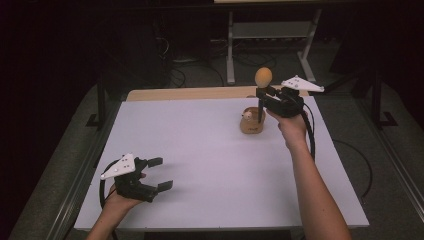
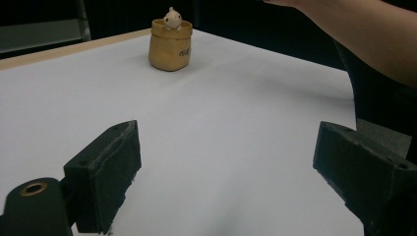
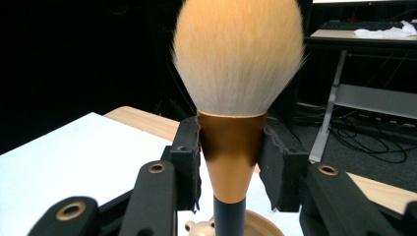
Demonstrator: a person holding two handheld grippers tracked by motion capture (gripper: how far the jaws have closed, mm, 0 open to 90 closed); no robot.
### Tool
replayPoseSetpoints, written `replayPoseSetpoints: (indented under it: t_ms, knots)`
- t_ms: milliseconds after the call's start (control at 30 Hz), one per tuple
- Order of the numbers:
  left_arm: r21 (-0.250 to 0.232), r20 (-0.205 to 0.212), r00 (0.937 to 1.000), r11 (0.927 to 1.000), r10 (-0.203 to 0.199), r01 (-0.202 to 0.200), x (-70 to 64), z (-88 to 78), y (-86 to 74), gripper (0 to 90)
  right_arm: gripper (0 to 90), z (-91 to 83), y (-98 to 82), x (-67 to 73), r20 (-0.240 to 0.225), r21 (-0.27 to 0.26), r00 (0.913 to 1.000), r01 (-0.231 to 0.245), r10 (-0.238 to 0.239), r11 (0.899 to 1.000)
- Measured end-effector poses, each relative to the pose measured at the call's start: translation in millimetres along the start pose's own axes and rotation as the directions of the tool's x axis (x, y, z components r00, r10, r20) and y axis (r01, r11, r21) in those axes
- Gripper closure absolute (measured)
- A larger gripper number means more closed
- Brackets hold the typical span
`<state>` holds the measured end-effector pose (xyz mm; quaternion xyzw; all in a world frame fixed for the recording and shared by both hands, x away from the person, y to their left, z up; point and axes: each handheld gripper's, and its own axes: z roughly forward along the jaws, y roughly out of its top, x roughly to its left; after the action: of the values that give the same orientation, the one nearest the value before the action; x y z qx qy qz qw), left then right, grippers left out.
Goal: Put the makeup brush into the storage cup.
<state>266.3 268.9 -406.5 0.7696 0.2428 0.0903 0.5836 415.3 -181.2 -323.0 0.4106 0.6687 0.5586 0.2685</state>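
A makeup brush [image 3: 238,64] with a pale, rounded bristle head, a copper ferrule and a dark handle stands upright between the pads of my right gripper [image 3: 231,152], which is shut on the ferrule. In the high view the brush [image 1: 263,77] is held above a small tan pot [image 1: 251,121] with a little white figure on its rim, at the far right of the white table [image 1: 200,150]. The pot [image 2: 170,44] also stands far off in the left gripper view. My left gripper [image 1: 159,174] rests low near the front left corner, open, with nothing between its fingers.
A strip of bare wood [image 1: 190,93] runs along the table's far edge. Behind it stand a metal desk frame [image 1: 270,35] and cables on a dark floor. A person's right forearm [image 1: 315,190] crosses the right side of the table.
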Motion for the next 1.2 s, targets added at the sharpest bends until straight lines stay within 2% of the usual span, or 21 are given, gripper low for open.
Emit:
replayPoseSetpoints:
  t_ms: [400,433,567,633,700,1200]
  knots:
    - [-0.002,0.000,1.0000,1.0000,0.000,0.000,0.0,-0.1,0.0,10.1,61.5,6.2,4.9,-2.0,0.020,-0.002,0.9997,0.013,-0.012,1.000]
    - [0.002,0.001,0.9999,0.9999,0.011,-0.011,0.6,-0.1,0.2,10.1,61.5,7.5,5.8,-2.3,0.023,-0.001,0.9996,0.018,-0.018,1.000]
    - [0.002,0.001,1.0000,1.0000,-0.001,0.001,-0.3,0.1,0.0,10.1,61.5,10.8,6.7,-3.2,0.032,-0.006,0.9991,0.027,-0.027,1.000]
    - [0.002,0.002,0.9999,0.9999,0.010,-0.010,0.4,0.0,0.2,10.1,61.4,12.7,5.9,-4.0,0.037,-0.003,0.9990,0.027,-0.027,1.000]
    - [0.000,0.002,1.0000,1.0000,0.000,0.000,0.0,-0.2,0.0,10.2,61.5,14.8,4.5,-5.2,0.038,0.000,0.9990,0.023,-0.023,1.000]
    - [-0.001,0.003,1.0000,1.0000,0.000,0.000,0.0,-0.3,-0.1,10.1,61.5,30.0,-5.5,-11.1,0.052,0.034,0.9980,0.036,-0.037,0.999]
